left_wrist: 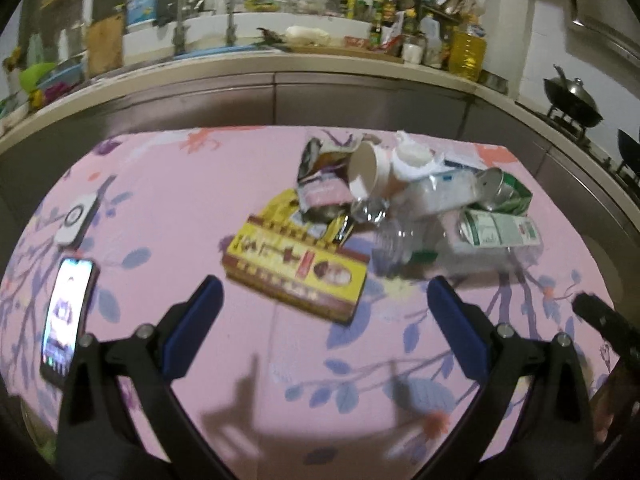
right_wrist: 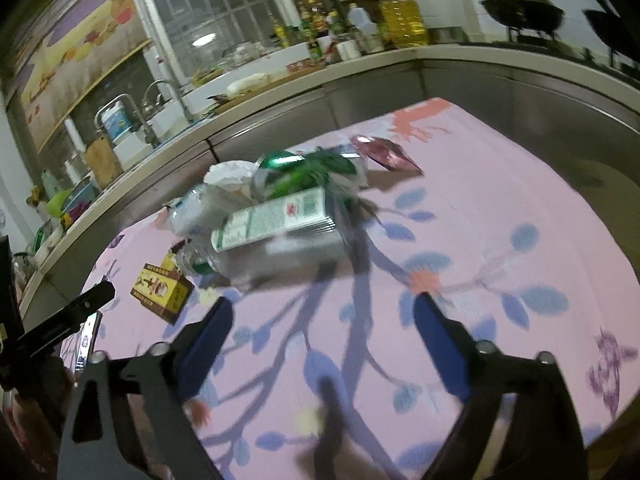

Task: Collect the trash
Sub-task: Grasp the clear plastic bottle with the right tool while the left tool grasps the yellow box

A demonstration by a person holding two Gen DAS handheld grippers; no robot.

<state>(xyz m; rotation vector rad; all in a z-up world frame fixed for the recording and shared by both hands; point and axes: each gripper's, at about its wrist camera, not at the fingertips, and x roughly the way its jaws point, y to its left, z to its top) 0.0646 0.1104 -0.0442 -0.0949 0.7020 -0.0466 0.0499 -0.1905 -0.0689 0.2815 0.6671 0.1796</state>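
Both the left tool [left_wrist: 322, 302] and right tool [right_wrist: 322, 318] hang wide and empty over the pink floral-clothed surface [left_wrist: 168, 184]. They face the heap of crushed clear plastic bottles [left_wrist: 404, 240] and the flat yellow-and-maroon cardboard box [left_wrist: 296, 266], probably choosing a first piece.

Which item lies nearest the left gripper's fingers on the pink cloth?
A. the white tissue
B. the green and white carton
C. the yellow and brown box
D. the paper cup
C: the yellow and brown box lies just ahead of the open left gripper, closer than the rest of the trash pile.

Both the left gripper [left_wrist: 324, 296] and right gripper [right_wrist: 322, 316] have black frames, blue finger pads and silver screws.
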